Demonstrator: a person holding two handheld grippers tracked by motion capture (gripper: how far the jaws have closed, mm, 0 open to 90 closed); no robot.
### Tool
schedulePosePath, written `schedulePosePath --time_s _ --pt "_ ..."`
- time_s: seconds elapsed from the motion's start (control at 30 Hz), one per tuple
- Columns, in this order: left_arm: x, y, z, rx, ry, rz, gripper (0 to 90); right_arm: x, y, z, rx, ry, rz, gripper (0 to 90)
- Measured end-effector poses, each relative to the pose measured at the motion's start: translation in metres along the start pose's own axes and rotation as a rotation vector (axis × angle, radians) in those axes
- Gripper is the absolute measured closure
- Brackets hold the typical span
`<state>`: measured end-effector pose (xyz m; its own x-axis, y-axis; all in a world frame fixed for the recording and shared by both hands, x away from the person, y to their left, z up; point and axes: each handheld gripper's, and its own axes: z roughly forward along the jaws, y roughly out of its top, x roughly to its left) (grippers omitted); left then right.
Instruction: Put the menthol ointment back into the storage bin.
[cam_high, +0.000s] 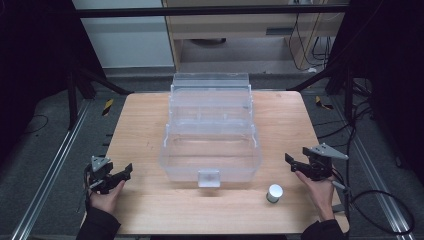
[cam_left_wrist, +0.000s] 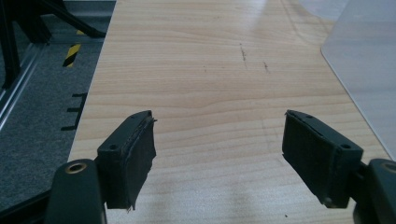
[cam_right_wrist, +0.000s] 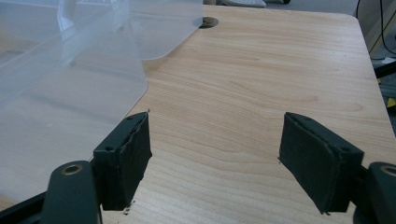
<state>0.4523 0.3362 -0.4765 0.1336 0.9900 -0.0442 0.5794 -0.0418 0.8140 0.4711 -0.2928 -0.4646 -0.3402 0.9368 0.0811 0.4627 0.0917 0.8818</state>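
A clear plastic storage box (cam_high: 210, 145) with its lid swung open toward the back stands at the middle of the wooden table (cam_high: 145, 125). A small white cylinder (cam_high: 274, 193) stands near the front edge, right of the box's latch. My left gripper (cam_high: 125, 172) rests at the front left, open, with bare wood between its fingers (cam_left_wrist: 135, 154). At the front right, my right gripper (cam_high: 291, 161) is open too, with nothing between its jaws; the box wall (cam_right_wrist: 65, 84) is just to its left. The cylinder lies a little ahead and left of the right hand.
The table's left edge (cam_left_wrist: 91, 107) drops to grey floor with metal rails. Dark frame legs stand at the rear corners (cam_high: 80, 80). Cables (cam_high: 380, 205) trail on the floor at the right. A cable hole (cam_right_wrist: 208, 21) sits in the tabletop beyond the box.
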Motion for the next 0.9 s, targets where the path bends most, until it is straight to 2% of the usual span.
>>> schedulePosePath --time_s 0.1,0.13,0.23,0.27,0.3,0.33,0.37,0.4,0.43,0.47,0.6,0.7,0.73,0.8,0.83,0.87,0.9 --pt "0.000 -0.001 0.000 0.005 0.000 -0.005 25.7 -0.001 -0.001 -0.002 0.016 0.009 0.012 27.9" --pt "-0.001 -0.001 0.000 0.006 -0.009 -0.004 25.9 -0.001 0.000 -0.006 0.016 0.004 -0.004 31.0" --pt "-0.001 -0.001 0.000 0.007 -0.020 0.004 26.0 -0.002 0.001 -0.008 0.028 0.009 -0.027 31.9" --pt "-0.002 -0.001 0.001 0.012 -0.027 0.008 26.0 0.000 0.005 -0.009 0.052 0.012 -0.072 32.4" --pt "-0.002 -0.001 0.001 0.012 -0.027 0.008 25.9 0.000 0.005 -0.009 0.052 0.012 -0.072 32.4" --pt "-0.002 -0.002 0.000 0.011 -0.030 0.006 25.9 0.003 0.010 -0.011 0.067 0.029 -0.101 32.2" --pt "-0.002 -0.002 0.000 0.011 -0.030 0.006 25.9 0.003 0.010 -0.011 0.067 0.029 -0.101 32.2" --pt "-0.002 -0.003 0.000 0.016 -0.027 0.008 26.0 0.005 0.016 -0.013 0.069 0.058 -0.107 32.2" --pt "-0.002 -0.003 0.000 0.016 -0.027 0.008 25.9 0.005 0.016 -0.013 0.069 0.058 -0.107 32.2" --pt "-0.001 -0.003 0.001 0.023 -0.024 0.011 25.9 0.006 0.022 -0.015 0.075 0.078 -0.130 32.0" --pt "-0.001 -0.003 0.002 0.029 -0.019 0.011 26.0 0.005 0.036 -0.021 0.087 0.122 -0.121 32.8" --pt "-0.001 -0.003 0.002 0.031 -0.022 0.011 26.0 0.006 0.042 -0.024 0.099 0.127 -0.134 32.9" --pt "-0.001 -0.003 0.002 0.034 -0.025 0.012 26.0 0.007 0.050 -0.026 0.114 0.139 -0.159 32.9" --pt "-0.001 -0.003 0.003 0.037 -0.026 0.016 26.0 0.009 0.053 -0.027 0.128 0.146 -0.168 33.0" --pt "-0.001 -0.004 0.003 0.039 -0.026 0.016 26.0 0.010 0.057 -0.028 0.141 0.151 -0.189 33.0" --pt "-0.001 -0.004 0.003 0.042 -0.028 0.021 26.0 0.016 0.063 -0.029 0.170 0.169 -0.231 32.9" --pt "-0.001 -0.004 0.003 0.042 -0.028 0.021 26.0 0.016 0.063 -0.029 0.170 0.169 -0.231 32.9"
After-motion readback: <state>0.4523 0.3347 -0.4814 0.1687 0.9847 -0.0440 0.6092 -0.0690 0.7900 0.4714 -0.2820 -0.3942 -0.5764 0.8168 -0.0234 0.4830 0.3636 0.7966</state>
